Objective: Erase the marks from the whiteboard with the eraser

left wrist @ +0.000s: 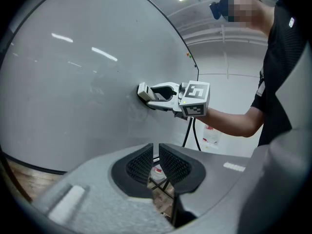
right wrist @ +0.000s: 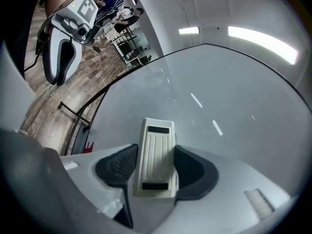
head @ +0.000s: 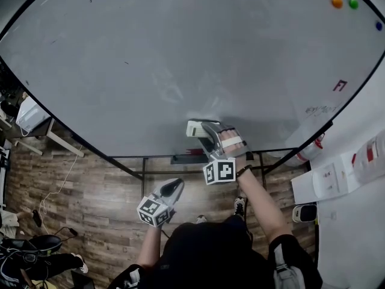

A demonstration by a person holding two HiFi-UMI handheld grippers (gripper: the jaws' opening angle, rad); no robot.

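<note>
Eraser [head: 194, 128] is clamped in the right tongs [right wrist: 155, 167], pressed low on the whiteboard [head: 180, 53]; tilt it and it could skip or twist loose (left tongs [left wrist: 157, 162] closed, empty, below it).

eraser [left wrist: 143, 92] on whiteboard [left wrist: 73, 82], jaws almost together

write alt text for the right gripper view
The right gripper clamps a white ribbed eraser, pointed at the pale grey whiteboard that fills the view. The left gripper hangs at upper left over wood flooring.
</note>
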